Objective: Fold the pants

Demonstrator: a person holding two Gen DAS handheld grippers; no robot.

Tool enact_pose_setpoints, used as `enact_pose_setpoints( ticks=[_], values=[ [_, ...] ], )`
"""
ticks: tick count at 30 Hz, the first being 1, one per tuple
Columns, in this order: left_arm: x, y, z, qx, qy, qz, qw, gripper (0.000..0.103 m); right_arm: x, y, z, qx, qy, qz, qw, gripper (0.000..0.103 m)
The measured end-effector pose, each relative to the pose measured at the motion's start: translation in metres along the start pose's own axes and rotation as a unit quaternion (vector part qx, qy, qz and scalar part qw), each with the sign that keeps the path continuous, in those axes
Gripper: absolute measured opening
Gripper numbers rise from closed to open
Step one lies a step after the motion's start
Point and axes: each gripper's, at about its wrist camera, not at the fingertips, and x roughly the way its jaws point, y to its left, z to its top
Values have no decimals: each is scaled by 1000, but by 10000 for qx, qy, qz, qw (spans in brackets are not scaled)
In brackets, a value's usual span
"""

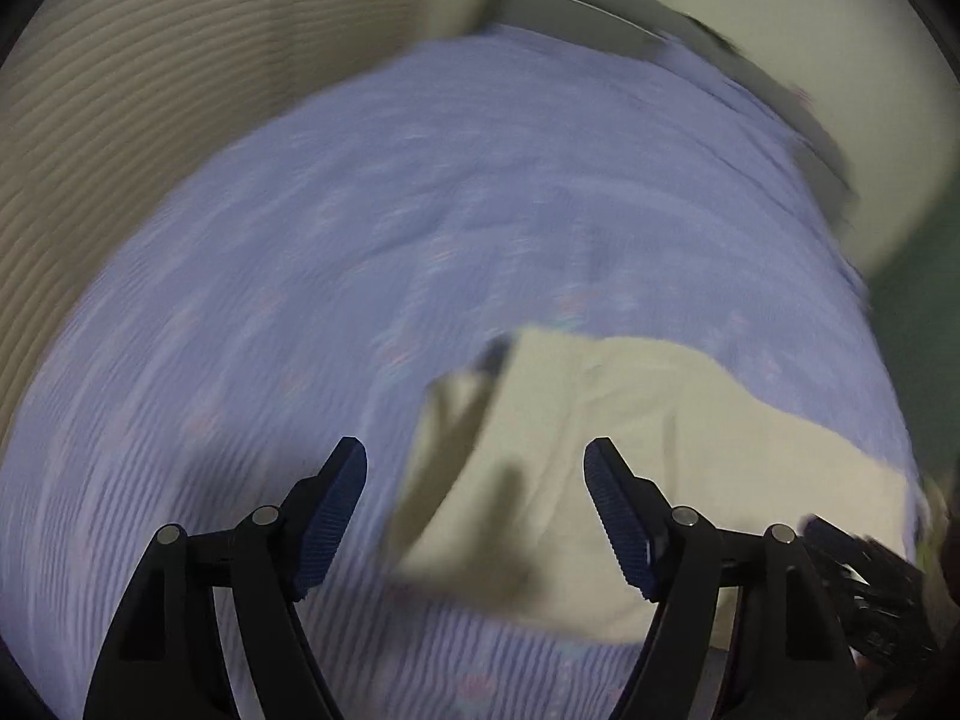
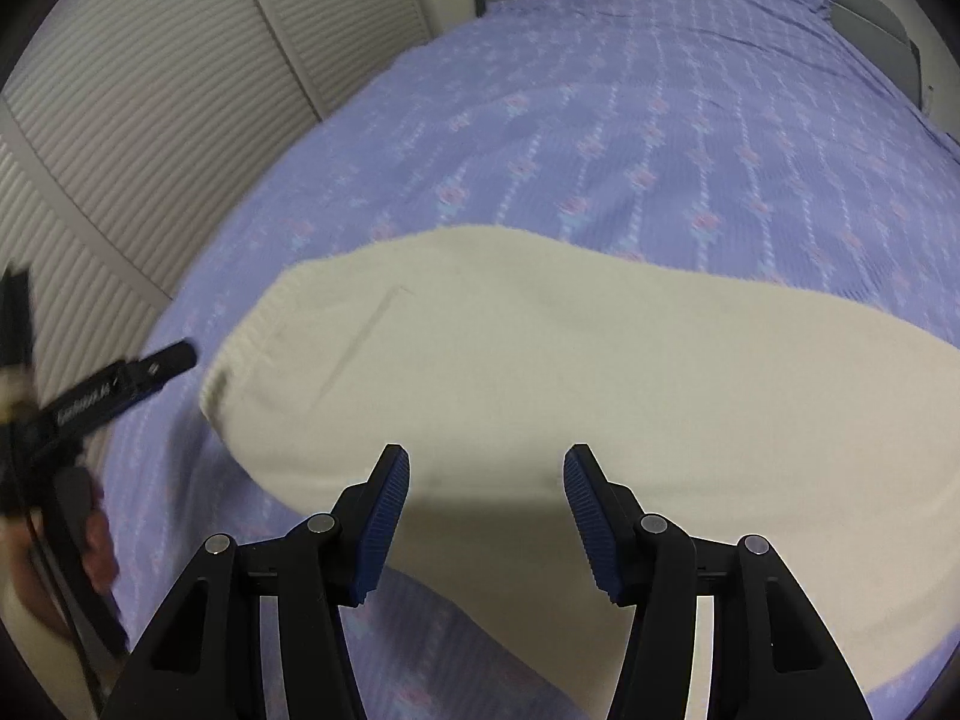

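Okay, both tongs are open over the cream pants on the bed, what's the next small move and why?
Probably lower the right tongs onto the near edge of the pants and close. Both tongs are open and hold nothing, the pants lie flat on the bedspread, and that edge sits right between the right fingers. The left tongs view is blurred, so let that hand settle first.
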Motion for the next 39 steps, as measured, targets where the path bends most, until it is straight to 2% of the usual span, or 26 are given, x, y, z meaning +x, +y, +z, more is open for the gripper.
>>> enact_pose_setpoints(
  ticks=[5,9,10,11,12,14,16,17,18,21,24,27,29,31,35,37,38,39],
  values=[
    [73,-4,47,197,765,-685,9945,72,17,14,18,-43,-55,74,9999,56],
    [122,-11,53,184,1383,-675,9879,70,28,18,25,-77,-65,22,9999,56],
    [127,-11,52,181,1413,-654,9876,70,30,17,28,-65,-56,15,10000,56],
    [129,-11,50,167,1401,-638,9879,64,32,17,30,-56,-53,27,10000,56],
    [127,-12,49,84,1401,-864,9863,47,34,16,31,-54,-61,60,9999,56],
    [118,-11,50,-61,1359,-1029,9853,45,34,15,31,-73,-53,62,9999,56],
    [108,-11,52,-17,1284,-1117,9854,39,35,12,31,-67,-59,44,10000,56],
    [100,-10,53,-62,1213,-1061,9869,22,36,9,32,-27,-39,34,10000,56],
    [89,-6,51,-161,1110,-974,9889,10,35,8,31,15,-11,62,10000,56],
    [43,8,39,-523,687,-1237,9886,10,23,6,28,113,-120,211,9996,55],
    [29,8,25,-450,669,-1152,9901,10,22,13,31,-25,-179,322,9993,55],
    [34,16,20,-314,710,-975,9922,10,25,20,32,-143,-185,350,9991,55],
    [44,30,17,-423,769,-913,9919,10,31,24,33,-228,-153,334,9991,55],
    [67,35,20,-454,926,-697,9922,11,40,28,32,-310,-9,330,9990,55],
    [86,23,20,-5,937,-204,9954,14,37,26,26,-364,43,220,9991,55],
    [85,20,20,61,934,-78,9956,19,26,20,20,-253,23,126,9996,55],
    [82,15,20,159,892,74,9959,29,22,19,18,-198,24,102,9997,55],
    [71,7,20,354,734,520,9953,47,15,15,14,-116,25,71,9999,55]
  ],
)
